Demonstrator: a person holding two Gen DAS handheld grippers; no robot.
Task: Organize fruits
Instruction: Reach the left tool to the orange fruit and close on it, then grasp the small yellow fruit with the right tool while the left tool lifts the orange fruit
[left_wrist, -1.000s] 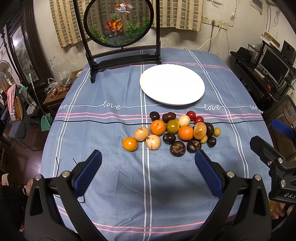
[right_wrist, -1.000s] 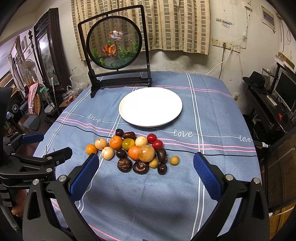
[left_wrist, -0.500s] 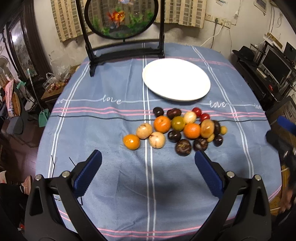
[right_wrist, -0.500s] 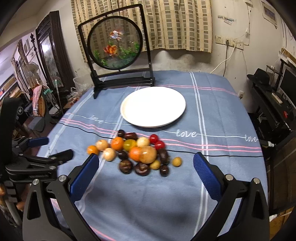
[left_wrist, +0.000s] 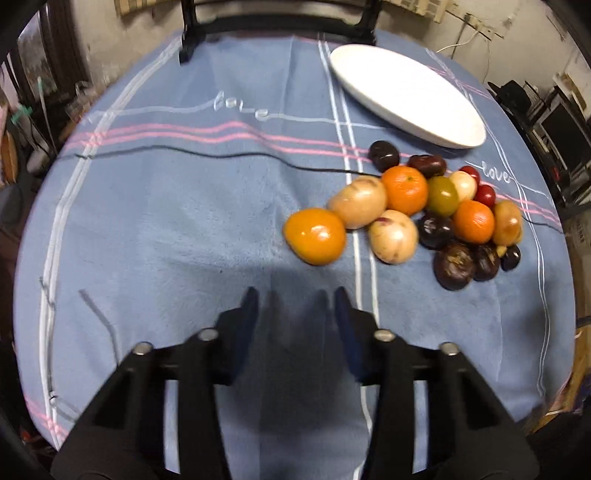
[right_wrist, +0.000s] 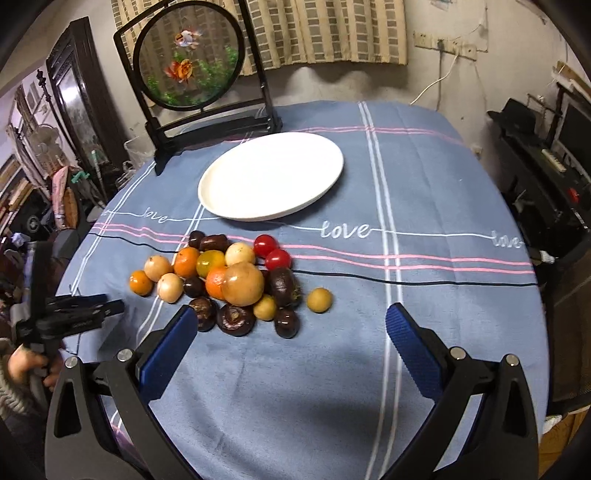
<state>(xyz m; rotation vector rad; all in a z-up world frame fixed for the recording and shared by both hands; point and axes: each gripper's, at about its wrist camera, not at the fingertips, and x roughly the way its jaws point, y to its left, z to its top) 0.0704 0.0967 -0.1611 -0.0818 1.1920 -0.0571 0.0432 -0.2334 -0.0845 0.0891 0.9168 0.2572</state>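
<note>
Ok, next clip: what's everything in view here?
orange fruits: three, orange, pile's left
tan fruits: four, beige, pile's left and middle
dark fruits: seven, purple-black, throughout pile
cherry tomatoes: two, red, plate side
greenish fruit: one, yellow-green, mid-pile
small yellow fruits: two, yellow, pile's right
plate: one, white, behind pile
tablecloth: one, blue, under everything
goldfish screen: one, black-framed, far edge
left gripper: one, black, jaws narrowly apart, near pile's left
right gripper: one, black, jaws wide, before pile
</note>
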